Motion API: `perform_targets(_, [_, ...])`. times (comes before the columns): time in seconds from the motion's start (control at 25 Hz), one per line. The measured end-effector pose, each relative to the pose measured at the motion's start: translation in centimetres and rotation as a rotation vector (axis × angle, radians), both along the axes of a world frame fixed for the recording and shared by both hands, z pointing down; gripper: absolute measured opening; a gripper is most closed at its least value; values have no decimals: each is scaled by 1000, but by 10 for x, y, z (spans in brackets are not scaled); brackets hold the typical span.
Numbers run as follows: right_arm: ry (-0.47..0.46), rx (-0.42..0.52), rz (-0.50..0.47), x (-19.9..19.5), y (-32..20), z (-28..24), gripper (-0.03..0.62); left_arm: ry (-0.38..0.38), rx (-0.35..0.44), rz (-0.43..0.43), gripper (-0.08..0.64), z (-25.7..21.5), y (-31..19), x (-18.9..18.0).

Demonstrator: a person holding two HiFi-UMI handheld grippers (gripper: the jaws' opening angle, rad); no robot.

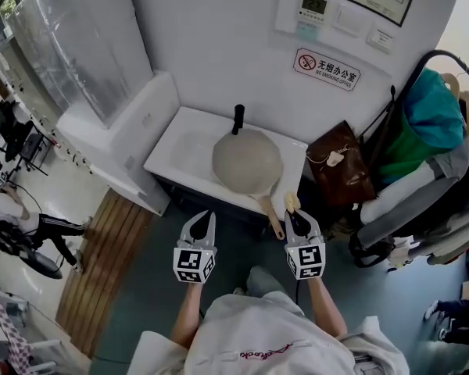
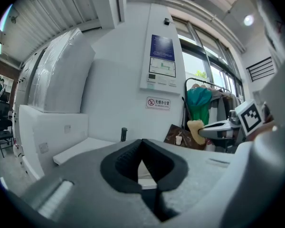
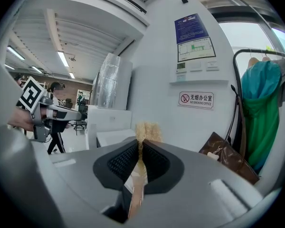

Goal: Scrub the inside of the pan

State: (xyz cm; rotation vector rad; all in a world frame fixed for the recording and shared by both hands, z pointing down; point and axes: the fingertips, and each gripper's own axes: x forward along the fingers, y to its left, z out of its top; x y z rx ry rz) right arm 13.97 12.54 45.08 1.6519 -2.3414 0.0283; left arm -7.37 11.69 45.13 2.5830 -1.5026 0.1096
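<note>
Pan [image 1: 247, 162] sits on the white table [image 1: 180, 151], grey bowl facing up as far as the head view shows, wood handle [image 1: 271, 216] pointing back toward the person. A black upright thing [image 1: 238, 119] stands just behind the pan and a brown bag [image 1: 340, 166] is off to the pan's right. R gripper [image 1: 297, 219] hovers just off the pan's handle end, above the table edge, jaws clenched on a brush [image 3: 145, 129]. The brush's wood stem runs down btwn the pads and its tan bristle head pokes out past the tips. L gripper [image 1: 203, 219] hangs on the near-left side of the pan, short of the table, jaws closed tip to tip w/ nothing btwn them. Neither tool touches the pan yet, so scrubbing hasn't begun. To do the step well, prob: pan is loose on a smooth top, so open the L jaws and pinch the handle first, else the pan will spin or slide under brush pressure. Then bring the R gripper over the rim, tilt so the bristles (not the jaw tips) meet the metal, and work in circles from centre out to the wall. Keep the grip on the stem firm; it's thin and could twist. Mind the black thing behind the pan on fwd strokes.
</note>
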Motion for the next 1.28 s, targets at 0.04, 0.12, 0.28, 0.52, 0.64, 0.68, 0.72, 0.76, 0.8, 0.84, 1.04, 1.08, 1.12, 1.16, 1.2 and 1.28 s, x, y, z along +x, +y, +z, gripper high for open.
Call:
perform_targets(0.04, [-1,-4,-2,0,0,2,34,0,-7,5,0,3,0,2])
perform_targets(0.12, [-3,-15,-1,1,0,6,34,-3,-20,14,0,8,0,5])
perform_targets(0.28, [-6,-27,-7,0,-7,14,34,-8,-28,16,0,15,-7,7])
perform_targets(0.52, [-13,-21,-23,-5,-33,16,33,-15,-29,13,0,16,-28,6])
perform_targets(0.64, [-19,-19,-27,-6,-49,16,33,-19,-36,9,0,19,-44,6])
perform_targets(0.68, [-20,-20,-27,-6,-55,16,34,-20,-36,9,0,20,-50,7])
perform_targets(0.72, [-21,-20,-25,-4,-61,16,34,-21,-35,9,0,19,-56,8])
perform_targets(0.76, [-22,-20,-23,-3,-68,16,33,-22,-33,10,0,17,-63,10])
perform_targets(0.8, [-22,-18,-22,-2,-76,15,34,-23,-32,11,0,16,-70,11])
perform_targets(0.84, [-22,-16,-20,-1,-83,13,34,-23,-31,12,0,14,-76,12])
perform_targets(1.04, [-24,-3,-19,5,-122,3,33,-31,-25,9,0,5,-116,15])
perform_targets(1.08, [-25,-2,-20,7,-130,2,34,-33,-25,7,0,4,-124,16])
perform_targets(1.12, [-25,-2,-20,9,-138,1,34,-34,-25,5,0,3,-132,17])
perform_targets(1.16, [-24,-2,-21,11,-146,-1,34,-35,-25,3,0,2,-141,18])
perform_targets(1.2, [-23,-1,-22,13,-155,-2,34,-36,-23,1,0,0,-149,18])
perform_targets(1.28, [-17,1,-24,16,-172,-4,34,-37,-20,-2,0,-3,-165,20])
